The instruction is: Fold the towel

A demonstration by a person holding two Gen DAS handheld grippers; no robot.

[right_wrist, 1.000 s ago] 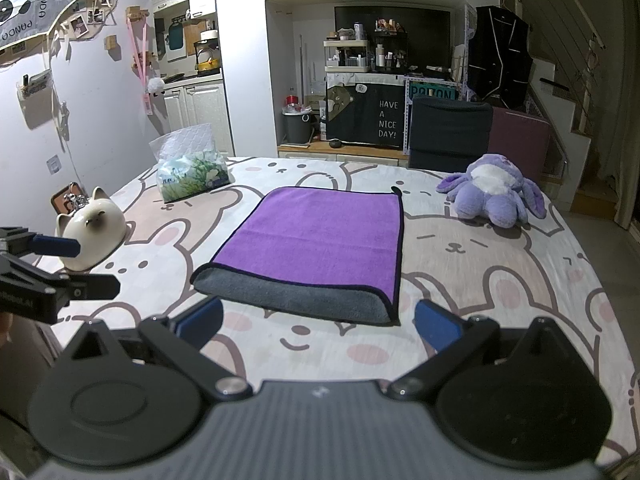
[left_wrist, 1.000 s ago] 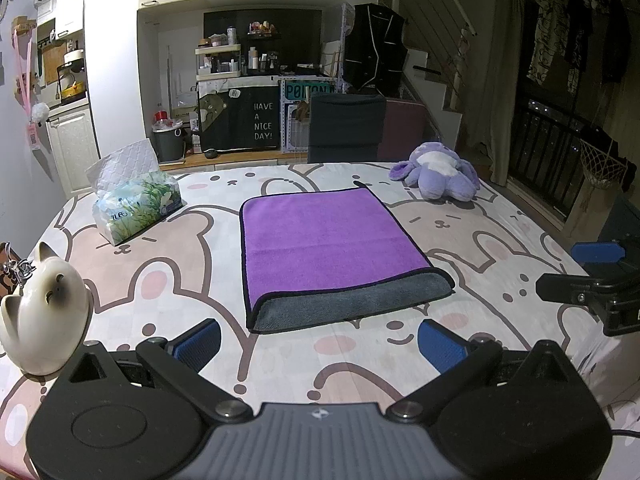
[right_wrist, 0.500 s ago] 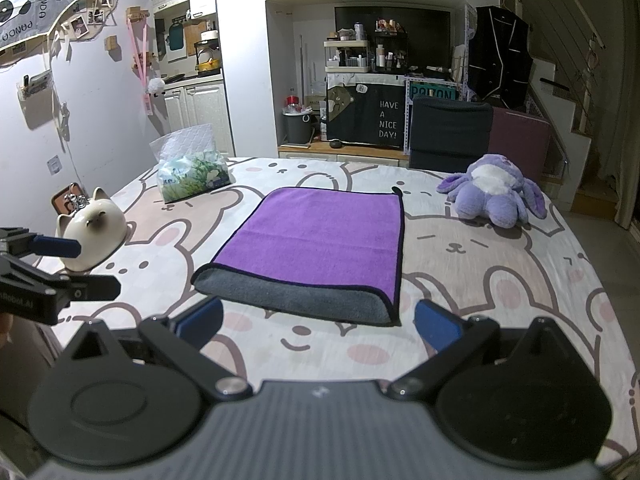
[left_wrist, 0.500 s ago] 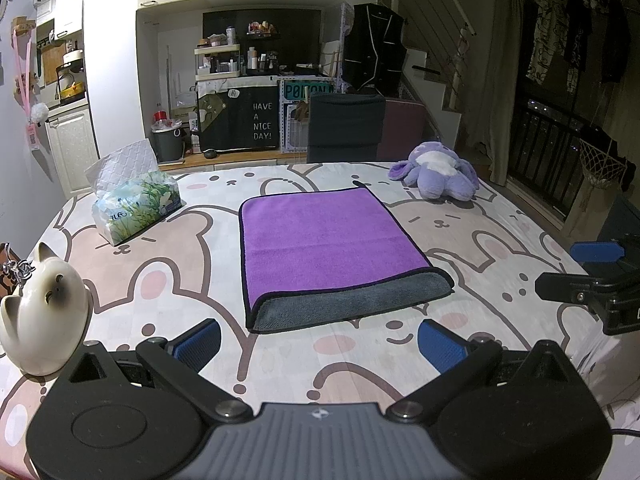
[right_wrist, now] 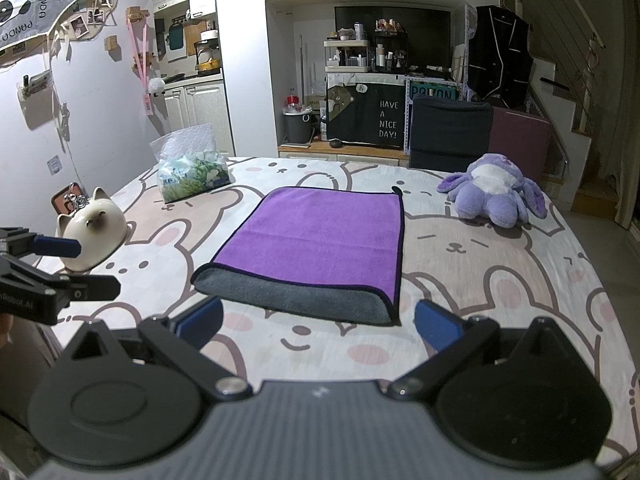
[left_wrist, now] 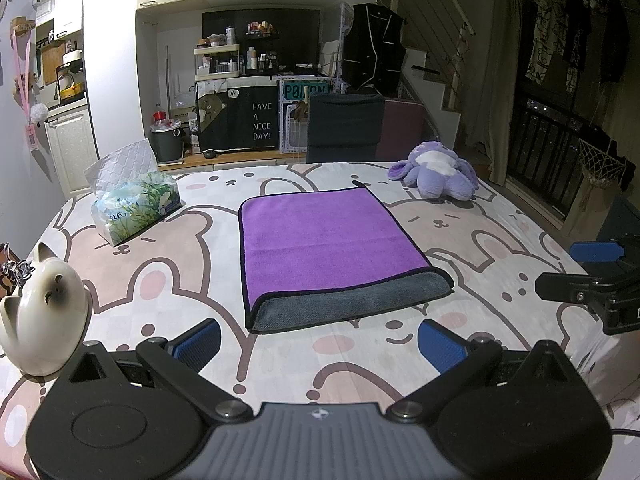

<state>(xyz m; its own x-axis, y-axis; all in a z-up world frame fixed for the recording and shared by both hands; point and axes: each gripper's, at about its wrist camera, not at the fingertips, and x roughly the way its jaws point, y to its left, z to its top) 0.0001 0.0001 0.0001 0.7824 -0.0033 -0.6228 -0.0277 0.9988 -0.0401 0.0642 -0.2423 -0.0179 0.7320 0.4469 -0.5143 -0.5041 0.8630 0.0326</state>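
A purple towel point(left_wrist: 328, 236) with a grey underside lies folded flat on the bunny-print table point(left_wrist: 160, 288); its grey lower layer sticks out at the near edge. It also shows in the right wrist view point(right_wrist: 320, 240). My left gripper point(left_wrist: 318, 344) is open and empty, held short of the towel's near edge. My right gripper point(right_wrist: 318, 326) is open and empty, also just short of the near edge. Each gripper shows at the side of the other's view: the right one point(left_wrist: 592, 276), the left one point(right_wrist: 48, 268).
A tissue pack point(left_wrist: 132, 208) lies at the far left. A white cat figurine point(left_wrist: 44, 316) stands at the near left. A purple plush toy point(left_wrist: 436, 178) sits at the far right. A dark chair point(left_wrist: 344, 128) stands behind the table.
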